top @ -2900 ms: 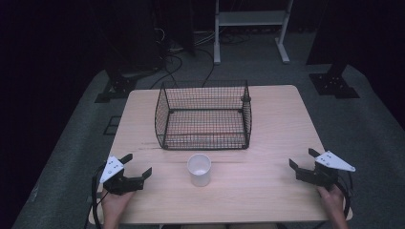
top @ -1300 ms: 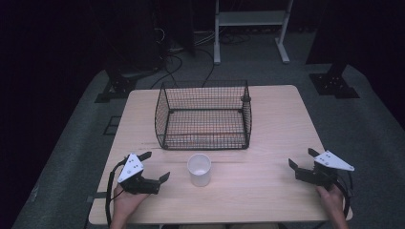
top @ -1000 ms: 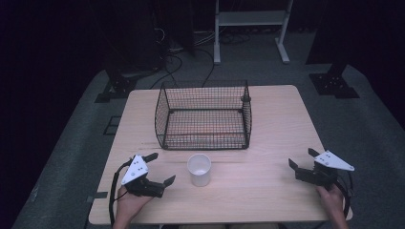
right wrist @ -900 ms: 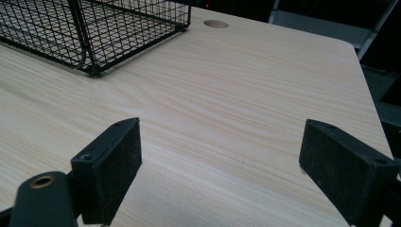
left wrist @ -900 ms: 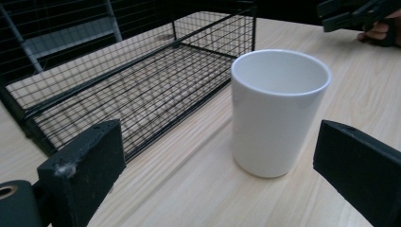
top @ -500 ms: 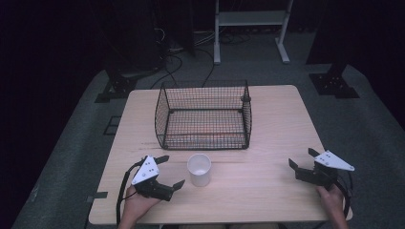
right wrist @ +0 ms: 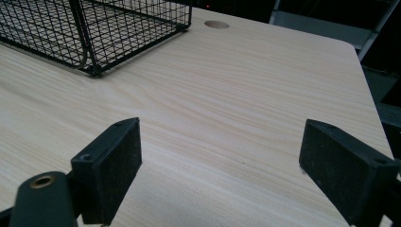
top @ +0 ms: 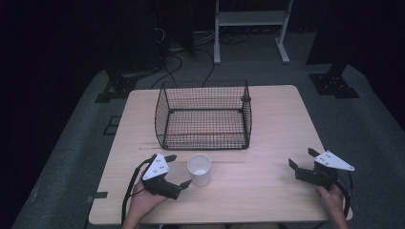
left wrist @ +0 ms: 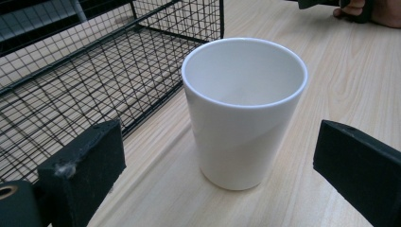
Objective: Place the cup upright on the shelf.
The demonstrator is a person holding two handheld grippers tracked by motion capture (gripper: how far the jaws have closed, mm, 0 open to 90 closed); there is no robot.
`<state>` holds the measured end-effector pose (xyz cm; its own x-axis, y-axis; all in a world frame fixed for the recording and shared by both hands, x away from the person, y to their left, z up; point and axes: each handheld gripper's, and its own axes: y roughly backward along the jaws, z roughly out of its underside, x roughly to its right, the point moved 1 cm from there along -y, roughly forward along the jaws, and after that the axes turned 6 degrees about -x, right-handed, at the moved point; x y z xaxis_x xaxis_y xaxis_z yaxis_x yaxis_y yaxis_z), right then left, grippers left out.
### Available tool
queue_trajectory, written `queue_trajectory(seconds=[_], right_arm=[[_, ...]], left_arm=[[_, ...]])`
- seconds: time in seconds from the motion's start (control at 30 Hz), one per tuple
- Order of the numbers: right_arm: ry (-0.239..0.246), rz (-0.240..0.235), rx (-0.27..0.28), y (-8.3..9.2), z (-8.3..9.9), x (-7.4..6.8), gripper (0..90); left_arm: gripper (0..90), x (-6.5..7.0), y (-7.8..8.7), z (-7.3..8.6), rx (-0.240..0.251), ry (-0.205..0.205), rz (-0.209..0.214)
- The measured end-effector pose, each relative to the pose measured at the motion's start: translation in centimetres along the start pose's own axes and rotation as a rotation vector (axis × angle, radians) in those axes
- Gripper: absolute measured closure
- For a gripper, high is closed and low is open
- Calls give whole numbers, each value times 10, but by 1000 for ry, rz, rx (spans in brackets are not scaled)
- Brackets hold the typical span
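White cup (left wrist: 245, 113) stands upright on the counter (top: 267, 191), empty, rim up. Left gripper (top: 177, 171) is just beside it on the cup's left, jaws spread wide; in the left gripper view the cup sits between the two jaw pads with a gap on each side, not touching either. Cup is just in front of the wire basket (top: 204, 114), near its front wall, apart from it. Right gripper (top: 302, 163) is well apart, at the counter's right front edge, jaws also spread wide, holding nothing; bare wood between them in the right gripper view.

Count: one cup, one black wire basket, two grippers. Basket sits mid-counter, nothing inside. Beyond the counter: grey floor, cables (top: 191, 45), white frame legs (top: 250, 28).
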<state>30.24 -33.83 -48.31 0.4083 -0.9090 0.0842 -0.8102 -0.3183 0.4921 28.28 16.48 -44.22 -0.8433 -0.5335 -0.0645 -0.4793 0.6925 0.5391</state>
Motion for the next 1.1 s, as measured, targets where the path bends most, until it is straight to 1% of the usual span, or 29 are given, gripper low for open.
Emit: queue_trajectory(seconds=[0.13, 0.27, 0.33, 0.5, 0.67, 0.77, 0.8, 0.9, 1.1], right_arm=[[1, 0, 1, 0, 0, 0, 131], [0, 0, 2, 0, 0, 0, 131], [-1, 0, 1, 0, 0, 0, 131], [-1, 3, 1, 0, 0, 0, 131], [-1, 3, 1, 0, 0, 0, 131], [-1, 2, 2, 0, 0, 0, 131], [0, 2, 2, 0, 0, 0, 131], [1, 2, 2, 0, 0, 0, 131], [1, 2, 3, 0, 0, 0, 131]], left_arm=[[23, 1, -4, -1, -8, -6, 7], [23, 1, -7, -2, -14, -4, 15], [23, 2, -12, -4, -27, -6, 30], [23, 4, -21, -9, -37, -18, 45], [23, 2, -27, -11, -53, -18, 61], [23, 2, -29, -11, -57, -17, 62], [23, 1, -32, -12, -72, -18, 64], [23, 1, -37, -12, -92, -21, 70], [34, 0, -43, -14, -108, -18, 86]])
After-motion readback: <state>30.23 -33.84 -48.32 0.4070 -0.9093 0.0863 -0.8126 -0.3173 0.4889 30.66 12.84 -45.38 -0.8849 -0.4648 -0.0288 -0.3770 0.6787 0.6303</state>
